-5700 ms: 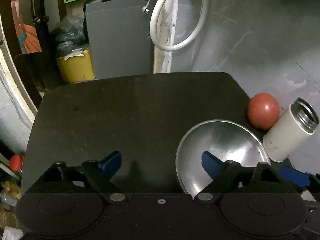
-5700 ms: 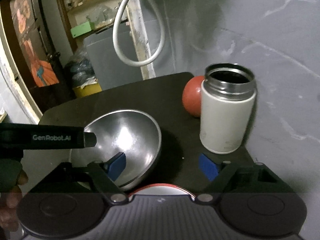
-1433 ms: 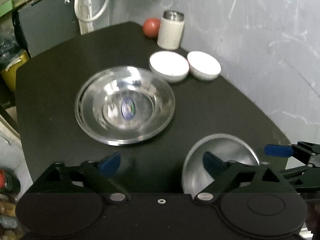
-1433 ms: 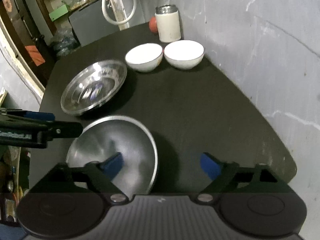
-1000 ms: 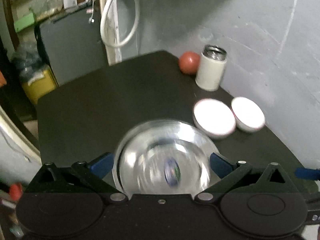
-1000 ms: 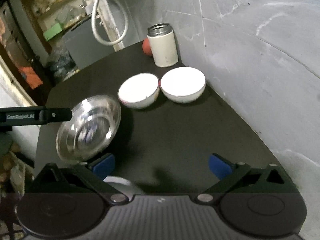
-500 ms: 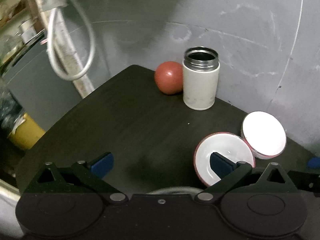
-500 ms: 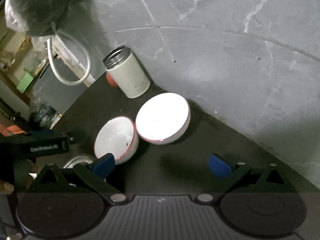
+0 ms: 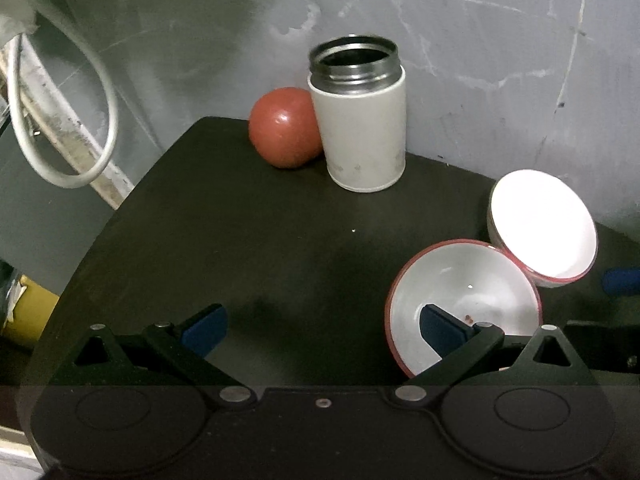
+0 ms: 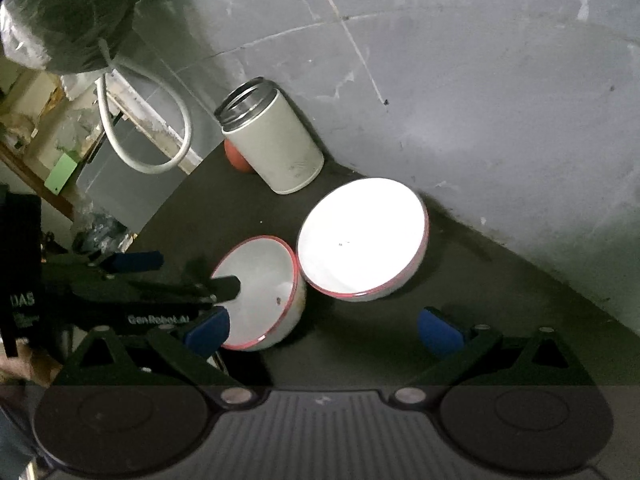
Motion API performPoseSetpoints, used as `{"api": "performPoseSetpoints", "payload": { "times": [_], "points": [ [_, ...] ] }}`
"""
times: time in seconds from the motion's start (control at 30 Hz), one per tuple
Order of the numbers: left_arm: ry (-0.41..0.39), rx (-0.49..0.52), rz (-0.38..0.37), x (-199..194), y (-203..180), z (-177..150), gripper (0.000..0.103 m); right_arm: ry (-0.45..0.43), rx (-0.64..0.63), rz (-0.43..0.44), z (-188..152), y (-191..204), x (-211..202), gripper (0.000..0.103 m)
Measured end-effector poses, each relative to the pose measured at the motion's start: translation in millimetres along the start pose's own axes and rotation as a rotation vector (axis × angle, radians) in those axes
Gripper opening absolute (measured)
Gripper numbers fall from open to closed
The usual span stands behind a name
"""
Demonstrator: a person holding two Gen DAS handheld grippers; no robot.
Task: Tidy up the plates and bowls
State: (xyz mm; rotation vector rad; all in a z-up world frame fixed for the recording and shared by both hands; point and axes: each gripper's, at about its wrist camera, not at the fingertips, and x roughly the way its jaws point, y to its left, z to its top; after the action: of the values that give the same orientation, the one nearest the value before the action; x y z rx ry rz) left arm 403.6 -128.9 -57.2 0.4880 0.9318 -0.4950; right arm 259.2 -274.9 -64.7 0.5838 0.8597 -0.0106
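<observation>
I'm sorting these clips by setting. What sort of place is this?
Probably a storage or utility corner of a home, not a proper kitchen: a bare, cracked grey wall, a looped white hose and cluttered shelves behind a dark table holding bowls.

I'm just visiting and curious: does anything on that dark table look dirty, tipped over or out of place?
Mostly tidy. The nearer white bowl has a few small dark specks inside. The flask stands upright with no lid on, and a red ball sits against it, an odd companion for dishes. Nothing looks spilled or broken.
</observation>
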Motion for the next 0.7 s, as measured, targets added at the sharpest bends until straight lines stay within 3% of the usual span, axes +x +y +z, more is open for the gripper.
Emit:
{"api": "performPoseSetpoints", "payload": {
  "times": [0.47, 0.7],
  "points": [
    [-0.005, 0.027, -0.024, 5.7, -2.1, 0.3, 0.096, 0.025, 0.087, 0.022, -0.1, 2.5, 19.7, 0.068],
    [0.004, -0.01, -0.079, 6.2, -3.3, 1.2, 0.076, 0.039, 0.115, 0.046, -1.5, 2.3, 23.9, 0.048]
  ]
}}
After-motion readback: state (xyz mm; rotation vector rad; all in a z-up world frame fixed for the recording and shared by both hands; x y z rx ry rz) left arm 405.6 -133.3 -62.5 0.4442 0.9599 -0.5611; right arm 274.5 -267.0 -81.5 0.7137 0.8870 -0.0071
